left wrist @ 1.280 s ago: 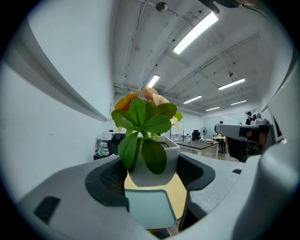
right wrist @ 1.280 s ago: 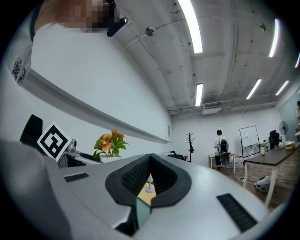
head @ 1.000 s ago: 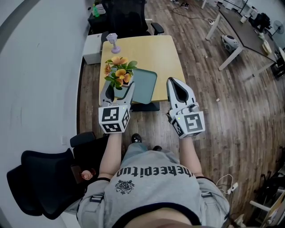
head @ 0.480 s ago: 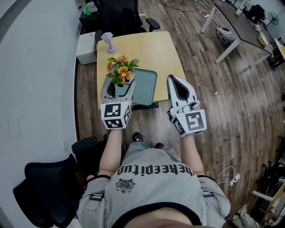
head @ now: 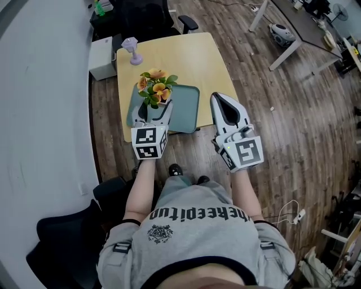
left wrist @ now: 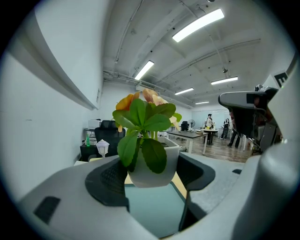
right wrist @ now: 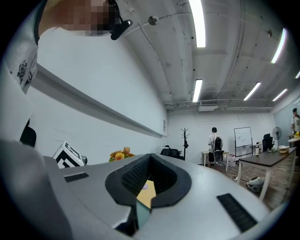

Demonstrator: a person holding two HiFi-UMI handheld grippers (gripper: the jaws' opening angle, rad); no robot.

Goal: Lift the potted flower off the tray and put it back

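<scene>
A potted flower (head: pixel 155 90) with orange blooms and green leaves stands in a small white pot (left wrist: pixel 152 164). My left gripper (head: pixel 151 113) is shut on that pot, one jaw at each side. In the left gripper view the pot's base hangs a little above the teal tray (left wrist: pixel 159 211). The tray (head: pixel 184 107) lies on the near part of the light wooden table (head: pixel 180 56). My right gripper (head: pixel 225 108) hovers right of the tray, jaws together and empty. The right gripper view shows the blooms (right wrist: pixel 119 153) off to its left.
A small purple lamp-shaped ornament (head: pixel 132 51) stands at the table's far left corner. A black office chair (head: pixel 146 17) sits beyond the table and a white cabinet (head: pixel 101 56) to its left. Wooden floor stretches to the right. People stand far off across the room (right wrist: pixel 214 143).
The left gripper and the pot have shifted right relative to the table, so the tray's left edge now shows. The right gripper has kept its place.
</scene>
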